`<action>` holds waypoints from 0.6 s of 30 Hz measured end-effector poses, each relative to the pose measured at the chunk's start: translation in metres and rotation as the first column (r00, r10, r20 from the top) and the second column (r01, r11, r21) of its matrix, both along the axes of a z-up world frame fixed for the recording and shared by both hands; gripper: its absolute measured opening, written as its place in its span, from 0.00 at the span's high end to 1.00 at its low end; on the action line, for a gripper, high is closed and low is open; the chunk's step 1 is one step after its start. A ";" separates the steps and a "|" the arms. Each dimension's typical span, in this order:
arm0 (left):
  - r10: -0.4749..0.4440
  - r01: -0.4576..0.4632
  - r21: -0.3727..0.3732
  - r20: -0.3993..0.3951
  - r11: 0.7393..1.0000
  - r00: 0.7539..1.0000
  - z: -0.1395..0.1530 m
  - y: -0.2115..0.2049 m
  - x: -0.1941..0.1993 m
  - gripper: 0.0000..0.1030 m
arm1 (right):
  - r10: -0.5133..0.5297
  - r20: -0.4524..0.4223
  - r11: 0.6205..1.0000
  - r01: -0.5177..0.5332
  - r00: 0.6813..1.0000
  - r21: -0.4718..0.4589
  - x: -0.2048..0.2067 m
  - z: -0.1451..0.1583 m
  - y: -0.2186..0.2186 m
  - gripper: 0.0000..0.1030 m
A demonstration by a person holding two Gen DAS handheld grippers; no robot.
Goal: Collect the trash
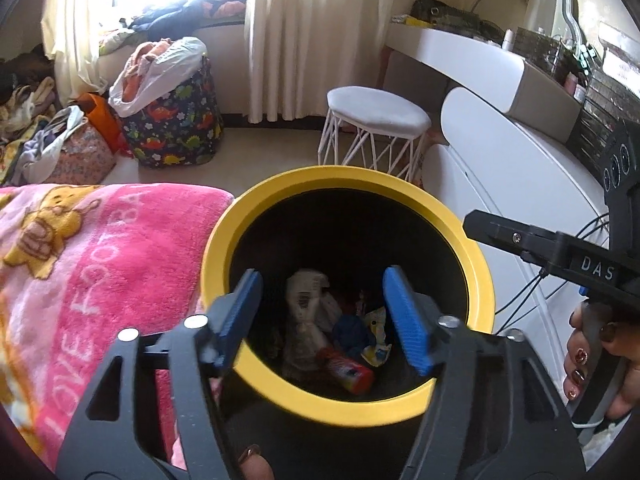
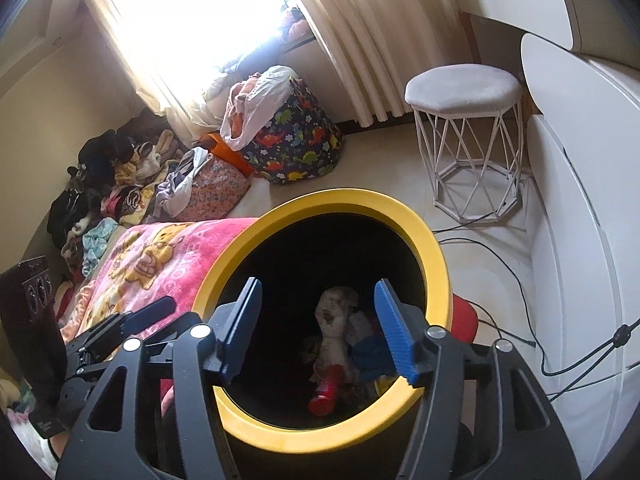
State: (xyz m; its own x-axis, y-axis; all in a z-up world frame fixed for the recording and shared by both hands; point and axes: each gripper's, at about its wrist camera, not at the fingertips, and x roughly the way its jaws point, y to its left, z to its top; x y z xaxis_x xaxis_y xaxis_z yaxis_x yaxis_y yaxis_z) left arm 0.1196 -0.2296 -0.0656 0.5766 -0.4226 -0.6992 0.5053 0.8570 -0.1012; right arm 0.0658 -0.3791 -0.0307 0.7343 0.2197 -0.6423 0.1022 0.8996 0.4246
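- The left tool (image 1: 322,316) hovers over the mouth of the yellow-rimmed bin (image 1: 456,222), its blue pads wide apart and holding nothing.
- The right tool (image 2: 318,330) hangs above the same bin (image 2: 434,248), pads likewise spread and bare.
- Trash lies at the bin's bottom: a crumpled white wrapper (image 1: 306,292), a red tube (image 1: 352,374), a blue scrap (image 1: 352,330).
- A pink blanket (image 1: 88,264) touches the bin's left side.
- A white stool (image 1: 376,126) stands beyond it.
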 end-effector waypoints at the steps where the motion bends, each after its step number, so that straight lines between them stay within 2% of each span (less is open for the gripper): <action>1: 0.004 -0.004 -0.002 0.004 1.000 1.000 0.002 0.002 -0.001 0.32 | 0.001 0.005 1.000 -0.001 1.000 -0.009 -0.001 0.002 0.002 0.39; 8: 0.053 -0.052 -0.032 0.036 0.998 0.998 0.013 0.025 -0.007 0.13 | 0.011 0.037 0.998 -0.009 0.999 -0.054 -0.008 0.011 0.016 0.27; 18: 0.115 -0.111 -0.051 0.082 0.993 0.990 0.031 0.054 -0.023 0.11 | 0.019 0.100 0.994 -0.008 0.995 -0.112 -0.024 0.026 0.036 0.14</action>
State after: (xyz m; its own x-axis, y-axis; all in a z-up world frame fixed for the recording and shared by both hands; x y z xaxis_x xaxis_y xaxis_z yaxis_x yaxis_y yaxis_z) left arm 0.0962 -0.1760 -0.0348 0.6786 -0.3820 -0.6273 0.4142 0.9044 -0.1027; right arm 0.0423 -0.3427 -0.0045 0.7938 0.1613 -0.5865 0.0513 0.9430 0.3288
